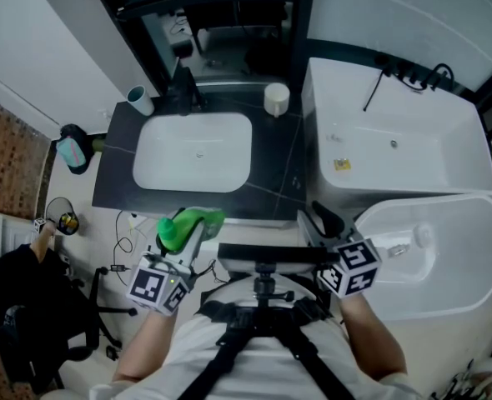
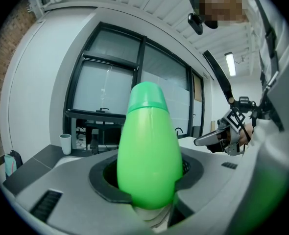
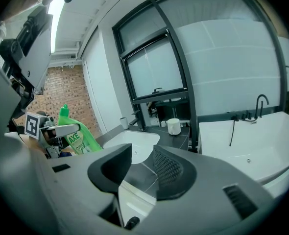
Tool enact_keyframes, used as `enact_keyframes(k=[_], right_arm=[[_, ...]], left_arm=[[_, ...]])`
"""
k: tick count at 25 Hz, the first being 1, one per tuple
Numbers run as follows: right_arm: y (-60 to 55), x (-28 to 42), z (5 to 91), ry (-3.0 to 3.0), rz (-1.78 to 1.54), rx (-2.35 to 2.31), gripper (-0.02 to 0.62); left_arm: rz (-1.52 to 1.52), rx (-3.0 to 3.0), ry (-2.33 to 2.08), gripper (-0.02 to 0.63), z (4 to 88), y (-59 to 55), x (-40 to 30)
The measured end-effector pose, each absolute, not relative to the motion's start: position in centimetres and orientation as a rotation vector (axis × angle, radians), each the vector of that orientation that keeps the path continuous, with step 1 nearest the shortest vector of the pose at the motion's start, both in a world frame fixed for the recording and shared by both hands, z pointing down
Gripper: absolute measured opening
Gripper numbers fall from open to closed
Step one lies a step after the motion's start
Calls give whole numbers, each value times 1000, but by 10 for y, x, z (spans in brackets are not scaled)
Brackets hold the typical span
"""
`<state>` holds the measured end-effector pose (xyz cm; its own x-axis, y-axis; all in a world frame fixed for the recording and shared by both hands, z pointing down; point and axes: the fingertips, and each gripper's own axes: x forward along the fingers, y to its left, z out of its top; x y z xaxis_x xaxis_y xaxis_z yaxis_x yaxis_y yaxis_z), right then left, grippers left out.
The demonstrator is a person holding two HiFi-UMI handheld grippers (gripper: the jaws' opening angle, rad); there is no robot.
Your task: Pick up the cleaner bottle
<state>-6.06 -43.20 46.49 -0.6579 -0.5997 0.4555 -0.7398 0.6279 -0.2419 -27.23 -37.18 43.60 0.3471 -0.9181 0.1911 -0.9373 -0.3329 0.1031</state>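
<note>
Cleaner bottle [image 2: 148, 151], one, green, grasped by left gripper [image 1: 188, 232] fingers, right gripper [image 3: 141, 164] fingers released

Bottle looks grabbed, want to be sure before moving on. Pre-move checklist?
1. Bottle between left gripper jaws, pads on it: ok.
2. Bottle off the counter: ok.
3. Cap on: ok.
4. Bottle upright: not ok, tilted in the right gripper view.
5. Right gripper open, empty: ok.
6. Grip firm enough to carry: cannot tell.
</note>
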Motion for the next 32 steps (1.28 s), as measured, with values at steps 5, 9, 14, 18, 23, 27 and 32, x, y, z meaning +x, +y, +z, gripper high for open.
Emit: enact_keyframes(k=[5,9,14,18,23,27,32], right_arm=[[-431,-60,468,-2527,538,1073,135],[-430,-62,470,-2522,530,1059,135],[-426,-65,471,-2523,506,1044,101],[-429,-65,471,-2514,492,1054,91],[-428,-65,476,-2476,460,1051,23],[-428,-65,479,-2466,463,1053,0],[-429,-62,480,-2458,470,1051,0]], left_arm=[[132,2396,-1687,181,436,-370,-274],[136,2397,-1684,183,437,-369,-274],[131,2385,-1670,183,441,-368,-273],[139,2392,-1658,183,442,-368,-271],[137,2398,-1656,184,441,-369,-270],[132,2391,-1660,186,443,-370,-272],[138,2394,-1662,186,442,-371,-270]])
